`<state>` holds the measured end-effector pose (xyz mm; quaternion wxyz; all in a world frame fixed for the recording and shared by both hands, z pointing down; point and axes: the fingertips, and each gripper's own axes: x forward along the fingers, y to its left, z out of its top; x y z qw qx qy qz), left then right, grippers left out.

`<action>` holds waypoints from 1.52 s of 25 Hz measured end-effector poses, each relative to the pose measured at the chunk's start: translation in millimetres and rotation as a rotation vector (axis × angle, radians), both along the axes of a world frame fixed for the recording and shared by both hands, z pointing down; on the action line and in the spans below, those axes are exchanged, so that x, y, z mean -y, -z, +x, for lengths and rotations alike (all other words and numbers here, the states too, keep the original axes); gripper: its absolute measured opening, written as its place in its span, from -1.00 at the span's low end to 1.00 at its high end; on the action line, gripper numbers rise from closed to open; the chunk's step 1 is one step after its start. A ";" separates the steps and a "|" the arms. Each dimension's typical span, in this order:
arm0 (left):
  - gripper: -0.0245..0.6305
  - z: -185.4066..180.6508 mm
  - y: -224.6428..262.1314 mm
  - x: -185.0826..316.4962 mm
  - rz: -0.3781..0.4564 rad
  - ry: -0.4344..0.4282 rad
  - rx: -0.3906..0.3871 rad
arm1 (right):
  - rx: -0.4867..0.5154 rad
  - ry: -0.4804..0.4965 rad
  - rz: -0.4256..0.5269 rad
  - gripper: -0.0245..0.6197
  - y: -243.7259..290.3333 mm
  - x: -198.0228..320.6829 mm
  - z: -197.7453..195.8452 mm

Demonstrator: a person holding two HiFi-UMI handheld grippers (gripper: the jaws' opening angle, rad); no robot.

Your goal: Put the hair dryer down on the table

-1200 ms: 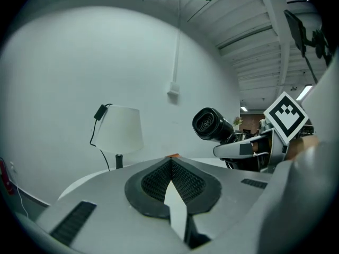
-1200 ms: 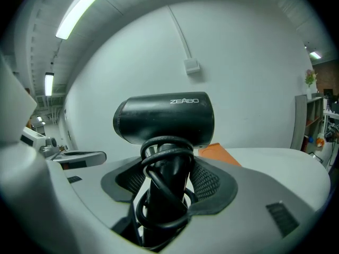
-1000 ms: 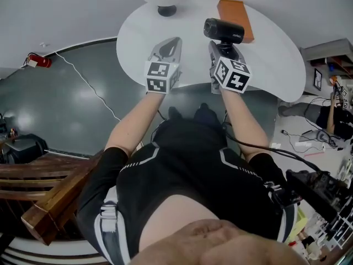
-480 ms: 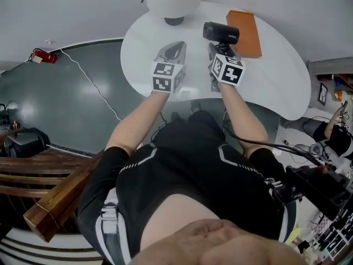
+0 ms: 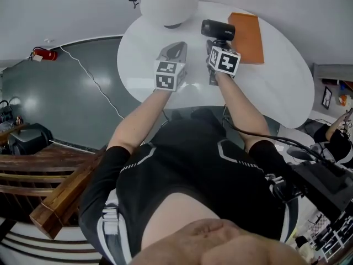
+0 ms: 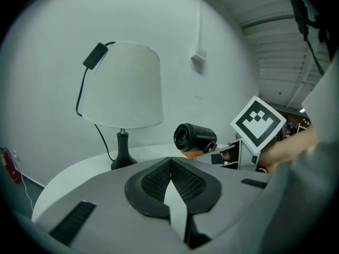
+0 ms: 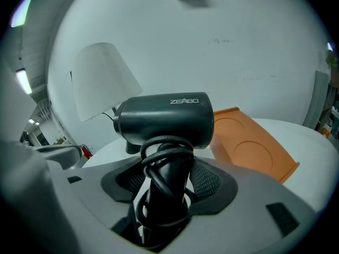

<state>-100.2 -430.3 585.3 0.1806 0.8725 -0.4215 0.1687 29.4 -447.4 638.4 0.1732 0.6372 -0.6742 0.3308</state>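
Observation:
My right gripper is shut on the handle of a black hair dryer, its cord wound round the handle. The dryer's barrel stands upright above the white round table, nozzle pointing left. In the left gripper view the dryer shows at the right, beside the right gripper's marker cube. My left gripper hangs over the table to the left of the dryer; its pads meet with nothing between them.
A white table lamp with a black base stands at the table's far edge, its cord running off left. An orange tray lies at the far right of the table. A dark floor, wooden furniture and a red object lie to the left.
Both grippers have moved forward and lower over the table, the right one carrying the hair dryer closer to the lamp and tray.

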 end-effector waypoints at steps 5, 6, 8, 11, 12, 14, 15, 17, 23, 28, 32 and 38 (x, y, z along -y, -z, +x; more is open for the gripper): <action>-0.83 3.0 -12.9 14.4 -0.030 0.014 0.014 | -0.019 0.000 -0.061 -0.08 -23.1 18.4 5.2; -0.83 3.7 -14.5 17.1 -0.031 0.015 0.019 | -0.019 0.001 -0.071 -0.08 -27.6 21.6 5.6; -0.83 5.9 -17.5 21.7 -0.033 0.017 0.023 | -0.022 0.004 -0.090 -0.08 -36.3 27.6 7.1; -0.83 7.5 -23.5 26.5 -0.041 0.021 0.035 | -0.026 0.005 -0.112 -0.08 -47.8 36.1 8.7; -0.83 7.7 -25.7 28.0 -0.044 0.020 0.042 | -0.026 0.005 -0.119 -0.08 -51.3 39.0 9.1; -0.83 8.0 -30.0 31.4 -0.051 0.019 0.053 | -0.029 0.007 -0.132 -0.08 -57.4 45.6 10.1; -0.83 8.3 -32.0 33.0 -0.054 0.019 0.058 | -0.032 0.009 -0.140 -0.08 -60.4 48.9 10.7; -0.83 9.4 -36.3 35.6 -0.061 0.018 0.064 | -0.039 0.012 -0.152 -0.08 -66.2 55.9 12.4; -0.83 10.0 -43.9 39.8 -0.080 0.027 0.068 | -0.057 0.012 -0.182 -0.08 -81.1 76.3 15.5; -0.83 14.1 -38.5 38.5 -0.080 0.017 0.056 | -0.031 0.025 -0.201 -0.08 -90.0 89.6 7.5; -0.83 12.9 -37.9 37.5 -0.084 0.024 0.060 | -0.018 0.030 -0.216 -0.08 -96.2 97.5 4.6; -0.83 9.0 -40.4 33.7 -0.096 0.028 0.061 | -0.076 -0.005 -0.246 -0.08 -103.4 102.5 17.6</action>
